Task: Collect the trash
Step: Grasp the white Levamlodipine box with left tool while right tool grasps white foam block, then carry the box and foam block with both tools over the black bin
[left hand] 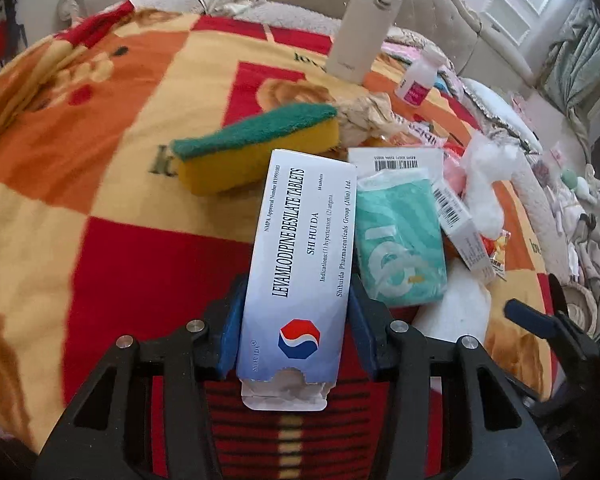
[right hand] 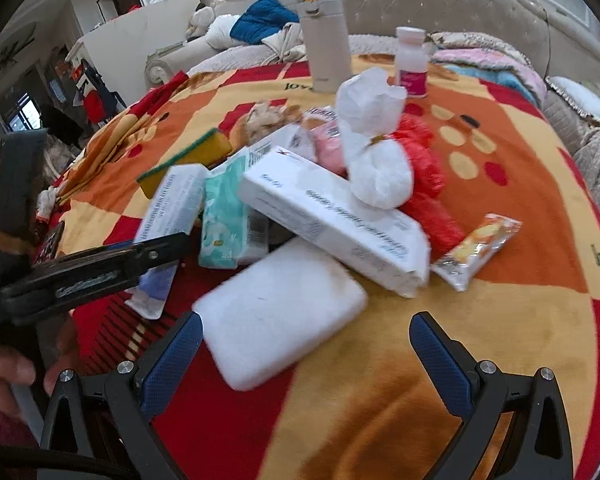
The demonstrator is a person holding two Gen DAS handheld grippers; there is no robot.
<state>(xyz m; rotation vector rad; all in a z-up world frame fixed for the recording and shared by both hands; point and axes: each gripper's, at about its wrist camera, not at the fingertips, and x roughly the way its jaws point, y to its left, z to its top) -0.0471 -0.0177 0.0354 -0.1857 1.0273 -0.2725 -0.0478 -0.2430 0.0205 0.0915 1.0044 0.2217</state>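
Left gripper (left hand: 294,332) clamps tablet box (left hand: 300,264); right gripper (right hand: 306,344) gapes empty.

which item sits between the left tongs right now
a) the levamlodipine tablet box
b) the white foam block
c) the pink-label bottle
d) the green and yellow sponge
a: in the left wrist view the blue pads of the left tongs press on both long sides of the tablet box, while the sponge lies apart on the blanket beyond it.
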